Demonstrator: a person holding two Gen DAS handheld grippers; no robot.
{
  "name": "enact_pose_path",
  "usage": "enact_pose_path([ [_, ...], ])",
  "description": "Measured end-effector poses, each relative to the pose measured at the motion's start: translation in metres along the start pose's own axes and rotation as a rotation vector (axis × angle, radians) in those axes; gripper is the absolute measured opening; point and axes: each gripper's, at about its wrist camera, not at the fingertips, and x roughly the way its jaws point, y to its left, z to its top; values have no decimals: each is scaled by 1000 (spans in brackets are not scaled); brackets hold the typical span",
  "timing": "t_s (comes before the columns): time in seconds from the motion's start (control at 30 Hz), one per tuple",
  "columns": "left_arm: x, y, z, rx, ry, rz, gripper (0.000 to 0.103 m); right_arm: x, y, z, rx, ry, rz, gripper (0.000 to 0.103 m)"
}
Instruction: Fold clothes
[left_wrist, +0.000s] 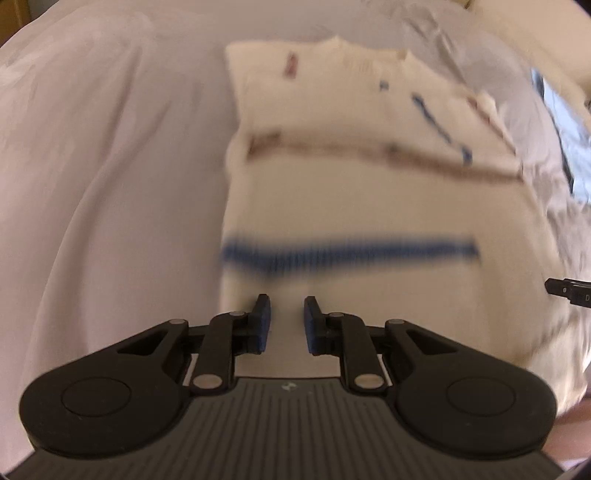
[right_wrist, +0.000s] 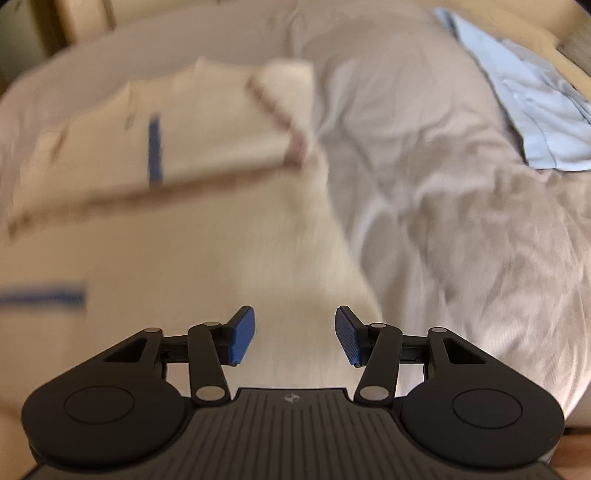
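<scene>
The left tongs (left_wrist: 287, 323) are held level above the near part of a cream sweater (left_wrist: 354, 192), pointed along its length towards the collar; a narrow gap is kept between the blue pads (left_wrist: 263, 325), and nothing is gripped between them. The right tongs (right_wrist: 294, 334) are held in the same forward pose over the sweater's (right_wrist: 207, 240) right edge, their jaws spread wide and empty. At the right border of the left wrist view, a black tip of the right tongs (left_wrist: 569, 292) is seen beside the sweater.

The sweater is laid flat on the bed (left_wrist: 110, 166), its sleeves folded in across the chest, with a blue stripe (left_wrist: 351, 249) across the lower body and a brownish stripe (left_wrist: 369, 151) higher up. Both views are blurred, so finer detail of the knit cannot be told. The bed is covered by a crumpled pale sheet (right_wrist: 443, 184). A light blue shirt (right_wrist: 528, 99) is seen lying at the far right of the bed, well apart from the sweater.
</scene>
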Motion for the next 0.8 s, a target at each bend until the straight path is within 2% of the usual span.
enact_pose_path([
  [0.23, -42, -5, -87, -126, 109, 69, 15, -21, -34, -86, 26, 157, 61, 44],
  [0.3, -54, -16, -96, -137, 143, 104, 15, -27, -43, -109, 31, 206, 77, 43],
  [0.4, -78, -33, -96, -145, 174, 153, 15, -39, -46, -119, 11, 297, 67, 43],
  [0.47, -97, -48, -90, -128, 150, 172, 15, -58, -48, -117, 7, 273, 87, 43],
  [0.57, -119, -69, -75, -85, 101, 198, 17, -92, -50, -101, 11, 174, 154, 43],
  [0.67, -137, -89, -64, -44, 63, 210, 18, -118, -49, -87, -5, 90, 186, 43],
  [0.8, -146, -113, -58, -2, 77, 225, 20, -138, -48, -86, 5, 45, 212, 43],
])
